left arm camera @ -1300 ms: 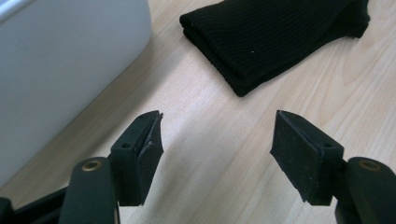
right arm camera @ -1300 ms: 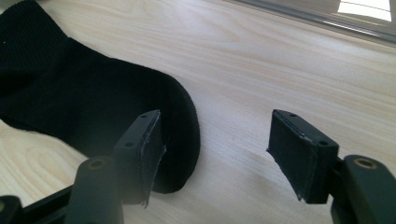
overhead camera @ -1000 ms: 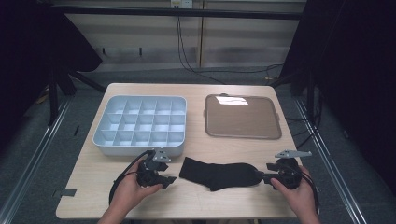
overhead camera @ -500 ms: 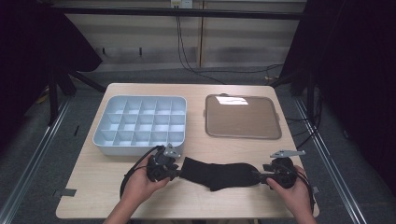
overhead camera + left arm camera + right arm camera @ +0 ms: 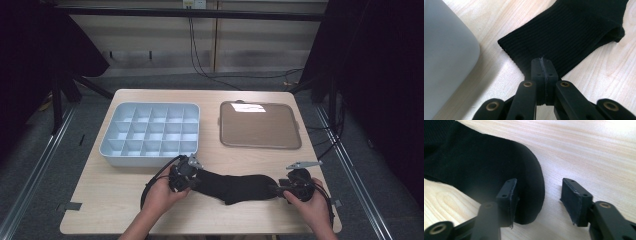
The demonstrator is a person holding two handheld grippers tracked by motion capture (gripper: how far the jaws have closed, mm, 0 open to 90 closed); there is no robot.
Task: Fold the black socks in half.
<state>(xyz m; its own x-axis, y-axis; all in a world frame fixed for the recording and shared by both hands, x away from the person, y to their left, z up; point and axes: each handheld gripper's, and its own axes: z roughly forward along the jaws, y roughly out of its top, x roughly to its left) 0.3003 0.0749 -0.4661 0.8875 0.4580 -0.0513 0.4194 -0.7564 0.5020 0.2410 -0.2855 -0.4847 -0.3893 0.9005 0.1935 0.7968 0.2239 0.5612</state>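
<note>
Wooden surface [image 5: 125, 195], black sock [image 5: 235, 186] stretched between two tongs.
Left tongs [image 5: 543, 65] just pinched its cuff; right tongs [image 5: 539, 192], closing, straddle the toe untouched.

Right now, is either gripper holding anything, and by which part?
The left gripper is shut on the black sock at its ribbed cuff edge. The right gripper holds nothing: its jaws stand open around the sock's toe end, having just been closing.

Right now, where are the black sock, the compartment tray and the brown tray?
black sock [image 5: 235, 186]: high view, middle of the foot.
compartment tray [image 5: 111, 144]: high view, left rim.
brown tray [image 5: 260, 129]: high view, bare centre of its surface.
</note>
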